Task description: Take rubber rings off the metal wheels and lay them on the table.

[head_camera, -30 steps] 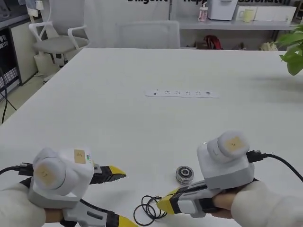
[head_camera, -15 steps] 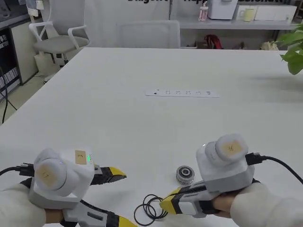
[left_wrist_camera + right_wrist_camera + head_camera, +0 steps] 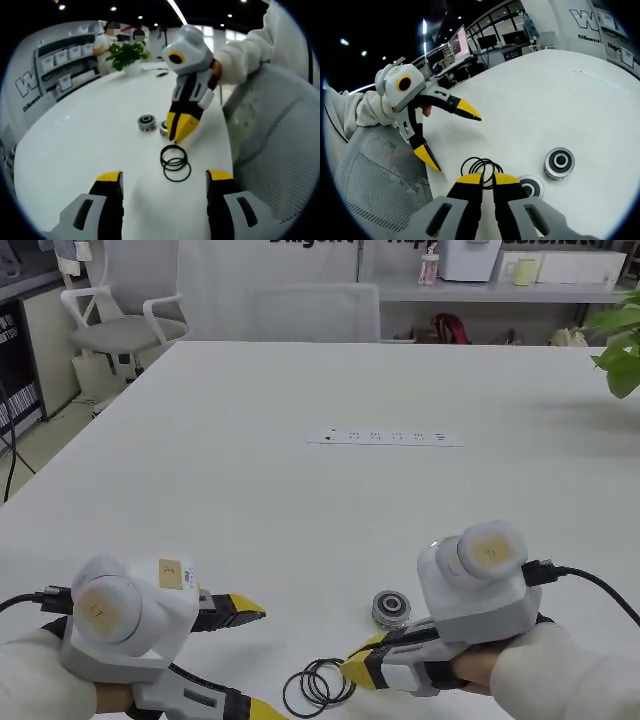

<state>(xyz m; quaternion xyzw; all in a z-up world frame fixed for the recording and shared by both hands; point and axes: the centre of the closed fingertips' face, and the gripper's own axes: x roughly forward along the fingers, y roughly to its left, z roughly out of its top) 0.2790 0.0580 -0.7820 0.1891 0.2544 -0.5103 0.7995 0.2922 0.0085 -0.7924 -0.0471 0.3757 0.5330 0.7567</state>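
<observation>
Left gripper (image 3: 165, 176) gapes empty; right gripper (image 3: 488, 177) pinched together, empty — just beside rubber rings (image 3: 318, 685).

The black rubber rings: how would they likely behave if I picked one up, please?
The rubber rings look thin, so probably floppy and very light. They overlap in a loose pile, so lifting one may drag another.
</observation>
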